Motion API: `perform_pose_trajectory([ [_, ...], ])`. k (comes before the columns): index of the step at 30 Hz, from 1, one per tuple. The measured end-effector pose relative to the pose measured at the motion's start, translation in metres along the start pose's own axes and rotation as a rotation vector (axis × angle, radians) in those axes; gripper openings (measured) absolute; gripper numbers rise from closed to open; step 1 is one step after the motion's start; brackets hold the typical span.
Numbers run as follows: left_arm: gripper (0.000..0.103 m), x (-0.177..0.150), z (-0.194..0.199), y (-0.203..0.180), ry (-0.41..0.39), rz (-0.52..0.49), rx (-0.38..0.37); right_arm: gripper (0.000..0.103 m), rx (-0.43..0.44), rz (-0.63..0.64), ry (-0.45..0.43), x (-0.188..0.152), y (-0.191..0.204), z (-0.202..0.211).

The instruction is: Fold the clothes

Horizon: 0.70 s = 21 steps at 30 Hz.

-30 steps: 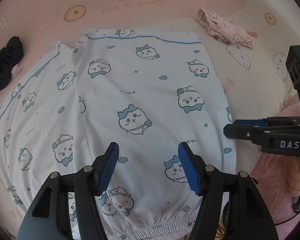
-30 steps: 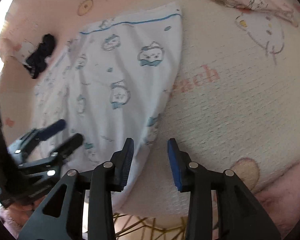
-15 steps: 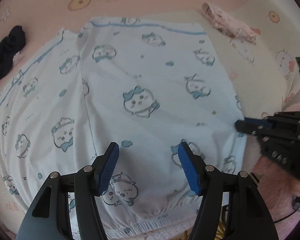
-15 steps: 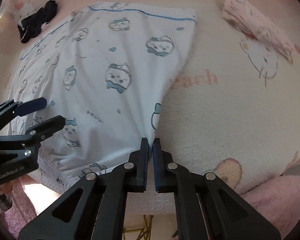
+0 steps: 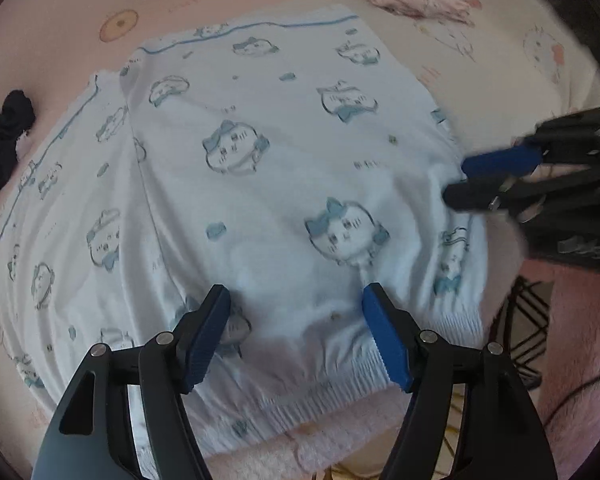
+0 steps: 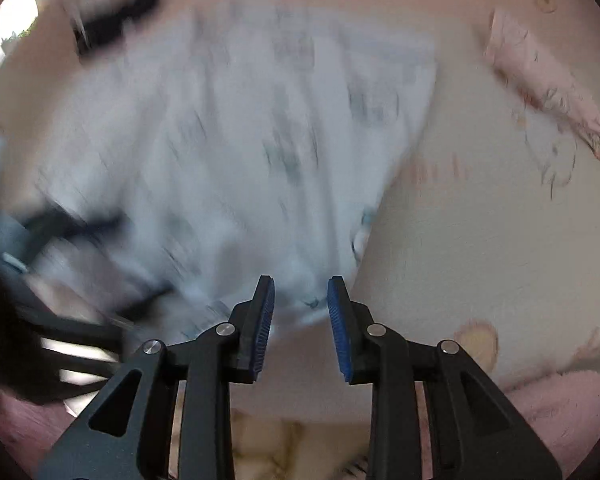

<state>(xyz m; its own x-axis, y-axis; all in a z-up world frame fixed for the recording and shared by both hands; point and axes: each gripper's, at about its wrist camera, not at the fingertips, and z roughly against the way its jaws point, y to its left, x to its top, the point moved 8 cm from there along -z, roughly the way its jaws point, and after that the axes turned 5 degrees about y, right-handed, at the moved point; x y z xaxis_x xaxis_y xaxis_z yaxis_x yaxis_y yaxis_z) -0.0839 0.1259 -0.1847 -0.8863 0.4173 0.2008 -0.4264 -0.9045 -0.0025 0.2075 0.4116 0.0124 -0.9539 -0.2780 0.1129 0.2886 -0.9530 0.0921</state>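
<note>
A pale blue garment (image 5: 284,184) printed with cartoon cats lies flat on the pink bed cover (image 5: 500,80), its elastic waistband (image 5: 340,384) at the near edge. My left gripper (image 5: 296,300) hangs just above the cloth behind the waistband, jaws wide and still opening, nothing between them. My right gripper (image 6: 300,304) stands at the garment's right edge, jaws opening. The cloth's edge (image 6: 308,300) lies between the pads, which do not press on it. In the left wrist view the right gripper (image 5: 456,183) reaches in from the right. The right wrist view is badly blurred.
A dark navy cloth (image 5: 4,140) lies bunched at the left. A folded pink garment (image 5: 412,0) rests at the far right of the bed. The bed's near edge runs under both grippers, with a dark wire frame (image 5: 520,320) below. A pink fluffy sleeve (image 5: 580,340) is at the right.
The right gripper shut on the garment's right edge half a second ago and has now opened off it. The left gripper sank toward the waistband and its jaws widened.
</note>
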Motion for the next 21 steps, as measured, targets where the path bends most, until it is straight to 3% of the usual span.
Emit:
perform_pose_trajectory([
  [3,0.071,-0.001,0.010,0.009,-0.031,0.033,-0.034,0.028,-0.029,-0.069,0.000,-0.007,-0.020,0.008],
  [5,0.071,0.004,0.018,0.021,-0.077,0.089,-0.055,0.029,-0.007,-0.116,-0.053,-0.003,-0.029,0.020],
  [8,0.071,0.013,0.009,0.037,-0.064,0.146,-0.029,0.030,0.000,-0.066,-0.134,0.019,-0.017,0.031],
  [12,0.071,0.015,-0.006,0.051,-0.013,0.170,0.029,0.030,-0.038,0.016,-0.060,0.052,-0.005,0.007],
  [17,0.071,0.000,0.010,0.064,-0.004,0.130,0.014,0.030,-0.043,-0.044,-0.068,0.051,-0.034,0.024],
  [21,0.071,0.039,0.009,0.086,-0.039,0.148,0.036,0.032,-0.098,-0.081,-0.083,0.094,-0.072,0.030],
])
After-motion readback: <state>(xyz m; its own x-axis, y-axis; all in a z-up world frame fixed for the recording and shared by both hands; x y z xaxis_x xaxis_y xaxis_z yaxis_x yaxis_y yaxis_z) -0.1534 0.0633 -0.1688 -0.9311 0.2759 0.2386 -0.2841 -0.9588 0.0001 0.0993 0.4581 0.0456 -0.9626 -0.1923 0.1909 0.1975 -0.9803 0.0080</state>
